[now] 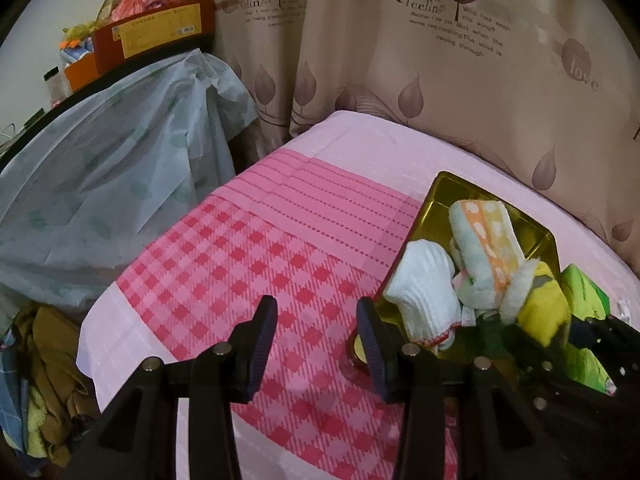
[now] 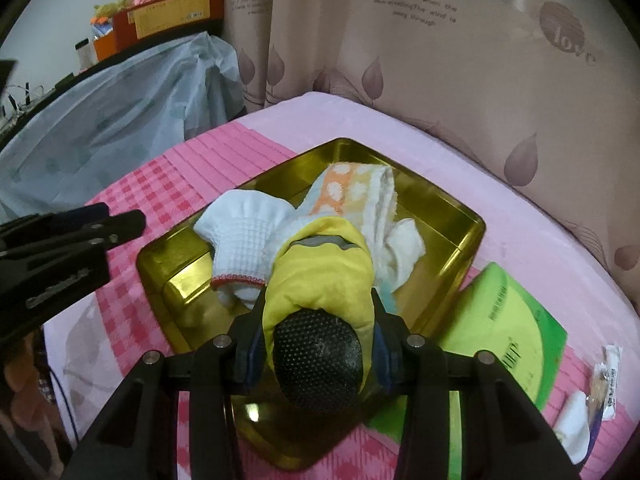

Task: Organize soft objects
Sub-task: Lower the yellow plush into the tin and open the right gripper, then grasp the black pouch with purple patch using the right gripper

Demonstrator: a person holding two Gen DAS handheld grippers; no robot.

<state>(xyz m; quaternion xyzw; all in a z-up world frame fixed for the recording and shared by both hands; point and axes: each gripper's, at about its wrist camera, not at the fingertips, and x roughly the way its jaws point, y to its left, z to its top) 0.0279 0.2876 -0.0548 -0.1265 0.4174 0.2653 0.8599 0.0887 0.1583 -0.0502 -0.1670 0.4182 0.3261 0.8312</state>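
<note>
A gold metal tin (image 2: pixel 460 224) stands on the pink checked bed cover; it also shows in the left wrist view (image 1: pixel 440 192). In it lie a white knitted sock (image 2: pixel 248 236) (image 1: pixel 424 280) and a folded towel with an orange dotted stripe (image 2: pixel 352 192) (image 1: pixel 480 236). My right gripper (image 2: pixel 318 312) is shut on a yellow glove with a black dotted palm (image 2: pixel 320 280), held over the tin's near part; the glove also shows in the left wrist view (image 1: pixel 540 308). My left gripper (image 1: pixel 316 320) is open and empty over the checked cover, left of the tin.
A green packet (image 2: pixel 508 328) lies right of the tin, with a small wrapper (image 2: pixel 604 380) beyond it. A leaf-print curtain (image 1: pixel 440 80) hangs behind the bed. A plastic-covered table (image 1: pixel 100 160) with boxes stands to the left. Clothes (image 1: pixel 44 380) are heaped below the bed's left corner.
</note>
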